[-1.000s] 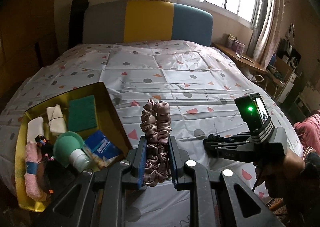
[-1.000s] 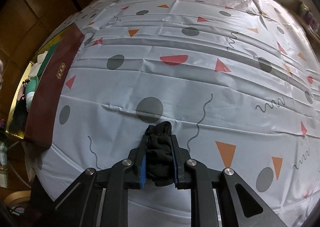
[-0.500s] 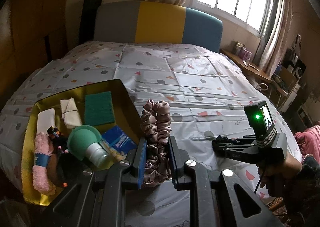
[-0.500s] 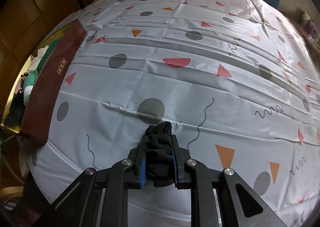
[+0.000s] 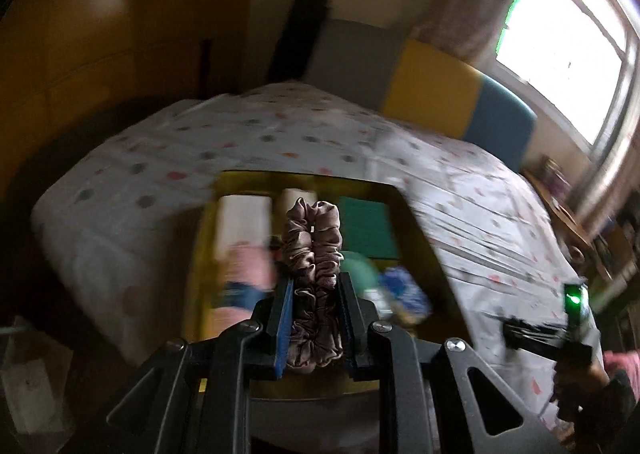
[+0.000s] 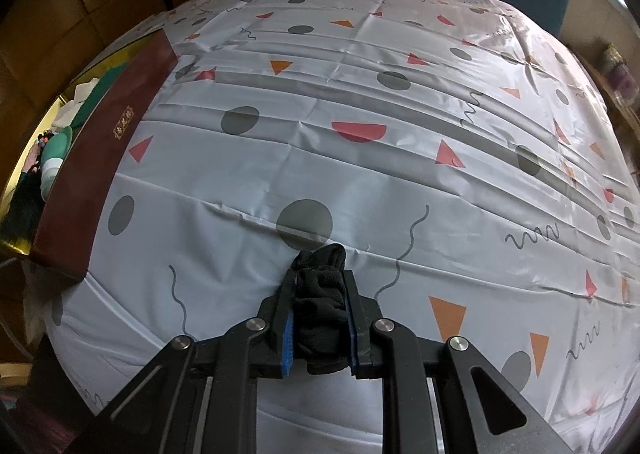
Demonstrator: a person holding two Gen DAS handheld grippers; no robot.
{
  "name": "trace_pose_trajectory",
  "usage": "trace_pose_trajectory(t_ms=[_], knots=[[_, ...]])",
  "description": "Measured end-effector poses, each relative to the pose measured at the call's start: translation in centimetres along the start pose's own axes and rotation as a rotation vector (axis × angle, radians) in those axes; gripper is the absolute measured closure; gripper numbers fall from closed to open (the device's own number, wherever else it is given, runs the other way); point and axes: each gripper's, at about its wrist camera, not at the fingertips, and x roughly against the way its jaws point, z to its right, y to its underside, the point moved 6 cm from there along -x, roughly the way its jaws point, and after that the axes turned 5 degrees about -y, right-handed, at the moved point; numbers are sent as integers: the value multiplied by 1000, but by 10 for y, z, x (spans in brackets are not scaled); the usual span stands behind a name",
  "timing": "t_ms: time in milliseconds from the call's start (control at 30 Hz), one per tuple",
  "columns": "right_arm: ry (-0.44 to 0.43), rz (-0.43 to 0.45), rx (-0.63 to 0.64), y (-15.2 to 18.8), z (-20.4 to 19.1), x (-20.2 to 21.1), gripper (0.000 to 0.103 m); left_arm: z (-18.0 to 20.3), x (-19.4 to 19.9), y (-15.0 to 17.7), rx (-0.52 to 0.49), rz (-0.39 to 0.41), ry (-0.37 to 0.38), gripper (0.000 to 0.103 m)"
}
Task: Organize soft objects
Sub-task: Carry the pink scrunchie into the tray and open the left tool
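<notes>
My left gripper [image 5: 312, 290] is shut on a mauve satin scrunchie [image 5: 312, 254] and holds it over the gold-lined box [image 5: 416, 222] on the bed; this view is motion-blurred. In the box lie a pink towel roll [image 5: 248, 266], a white cloth [image 5: 240, 218], a green sponge [image 5: 364, 222], a green-capped item [image 5: 360, 270] and a blue packet [image 5: 404, 290]. My right gripper [image 6: 318, 286] is shut on a black soft cloth [image 6: 320, 294] above the bedsheet. The right gripper also shows in the left wrist view [image 5: 516, 332].
The bed has a white patterned sheet [image 6: 400, 94]. The box's maroon outer wall [image 6: 100, 158] stands at the bed's left edge. A grey, yellow and blue headboard [image 5: 432, 94] is at the back. A window [image 5: 568, 46] and a cluttered shelf [image 5: 568, 206] are on the right.
My left gripper has swung left with the scrunchie, so it now hangs over the box. My right gripper has barely moved and still grips the black cloth.
</notes>
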Motion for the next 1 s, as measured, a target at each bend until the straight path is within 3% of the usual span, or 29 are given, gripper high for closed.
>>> trace_pose_trajectory(t_ms=[167, 300, 633, 767, 867, 1000], knots=[[1, 1, 1, 0, 0, 0, 84, -25, -19, 12, 99, -75, 16, 83], [3, 2, 5, 0, 0, -1, 84, -12, -37, 22, 134, -139, 81, 83], [11, 3, 14, -1, 0, -1, 83, 9, -81, 14, 98, -175, 47, 82], [9, 3, 12, -1, 0, 0, 83, 12, -106, 17, 172, -240, 83, 82], [12, 3, 15, -1, 0, -1, 83, 13, -121, 20, 160, -258, 42, 71], [11, 4, 14, -1, 1, -1, 83, 11, -122, 19, 156, -253, 22, 65]])
